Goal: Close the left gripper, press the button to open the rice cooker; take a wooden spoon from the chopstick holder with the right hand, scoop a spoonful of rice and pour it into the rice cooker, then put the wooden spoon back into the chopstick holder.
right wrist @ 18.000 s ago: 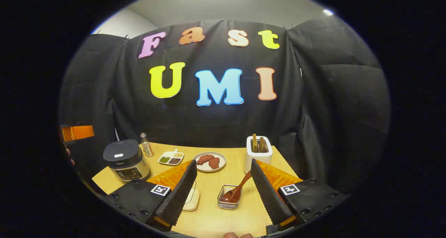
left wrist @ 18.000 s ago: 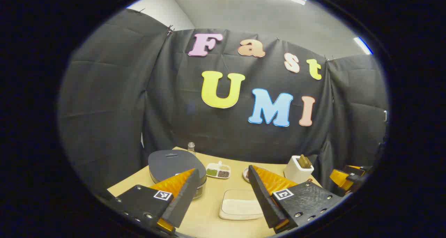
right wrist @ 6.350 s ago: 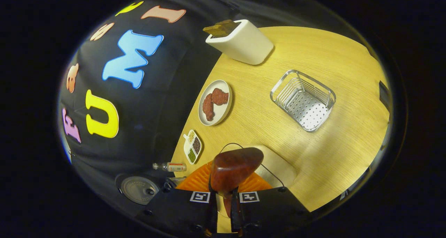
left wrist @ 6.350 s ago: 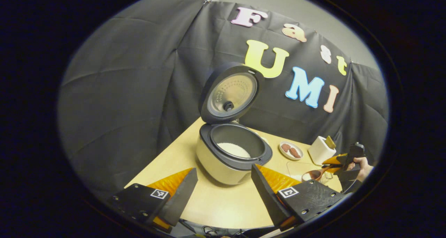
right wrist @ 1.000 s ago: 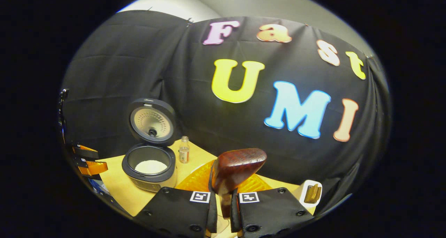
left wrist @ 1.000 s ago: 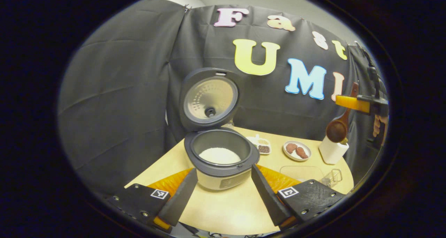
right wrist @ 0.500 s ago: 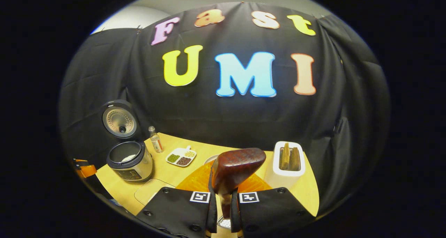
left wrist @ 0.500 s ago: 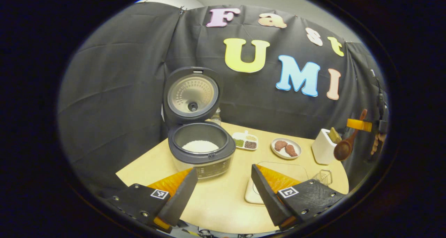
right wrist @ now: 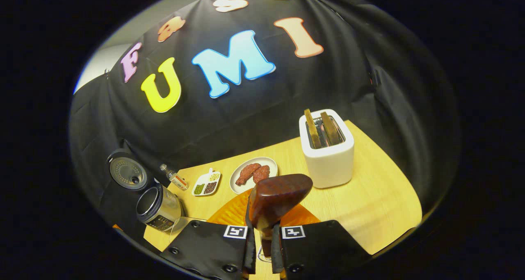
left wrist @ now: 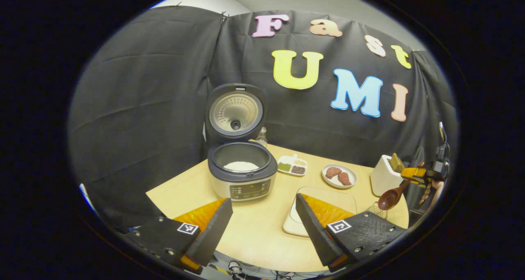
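Right gripper view: your right tongs [right wrist: 262,241] pinching wooden spoon [right wrist: 278,199]; left tongs [left wrist: 262,224] spread. Risk: spoon bowl misses chopstick holder [left wrist: 378,209], clips rim, tips it.

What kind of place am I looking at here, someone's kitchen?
Probably a staged kitchen corner in a recording booth, not a home: black cloth wall, a small table with an open rice cooker, and a white toaster.

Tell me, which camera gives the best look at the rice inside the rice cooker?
The left gripper view. It faces the open rice cooker from the front, so the white rice in the pot is plain to see. In the right gripper view the cooker sits small and tilted at the edge, and its contents cannot be made out.
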`<action>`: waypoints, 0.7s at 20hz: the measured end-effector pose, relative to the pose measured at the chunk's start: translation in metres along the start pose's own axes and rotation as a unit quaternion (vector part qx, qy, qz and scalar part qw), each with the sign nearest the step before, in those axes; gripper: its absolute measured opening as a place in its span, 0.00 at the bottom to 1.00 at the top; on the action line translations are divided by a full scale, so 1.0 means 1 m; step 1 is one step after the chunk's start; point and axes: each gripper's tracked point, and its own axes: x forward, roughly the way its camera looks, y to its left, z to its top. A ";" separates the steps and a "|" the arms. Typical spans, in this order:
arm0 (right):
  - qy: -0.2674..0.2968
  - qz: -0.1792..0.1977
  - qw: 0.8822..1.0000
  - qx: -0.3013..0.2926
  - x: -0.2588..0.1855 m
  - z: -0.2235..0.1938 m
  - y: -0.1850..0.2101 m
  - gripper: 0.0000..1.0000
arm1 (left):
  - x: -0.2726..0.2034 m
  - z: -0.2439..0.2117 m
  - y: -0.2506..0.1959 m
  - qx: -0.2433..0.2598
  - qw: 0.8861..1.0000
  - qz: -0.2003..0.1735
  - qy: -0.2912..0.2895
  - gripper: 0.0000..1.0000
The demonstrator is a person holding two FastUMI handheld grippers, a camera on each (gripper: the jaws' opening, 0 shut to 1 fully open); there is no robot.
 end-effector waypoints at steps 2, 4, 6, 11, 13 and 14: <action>0.013 -0.012 1.000 0.015 0.007 -0.014 -0.010 0.17 | -0.006 -0.003 0.008 0.000 1.000 0.012 0.002 0.98; 0.031 -0.016 0.999 0.033 0.012 -0.026 -0.017 0.16 | -0.011 -0.007 0.015 -0.006 1.000 0.022 0.005 0.98; 0.044 -0.023 0.998 0.044 0.017 -0.035 -0.021 0.17 | -0.015 -0.010 0.018 -0.016 0.999 0.029 0.007 0.98; 0.049 -0.021 0.996 0.069 0.020 -0.037 -0.020 0.27 | -0.017 -0.008 0.015 -0.010 0.999 0.033 0.003 0.99; 0.037 -0.016 0.997 0.072 0.023 -0.030 -0.017 0.51 | -0.014 -0.004 0.013 -0.007 0.999 0.032 0.000 0.98; 0.029 -0.027 0.997 0.060 0.015 -0.027 -0.019 0.71 | -0.012 -0.001 0.012 -0.007 1.000 0.029 -0.002 0.98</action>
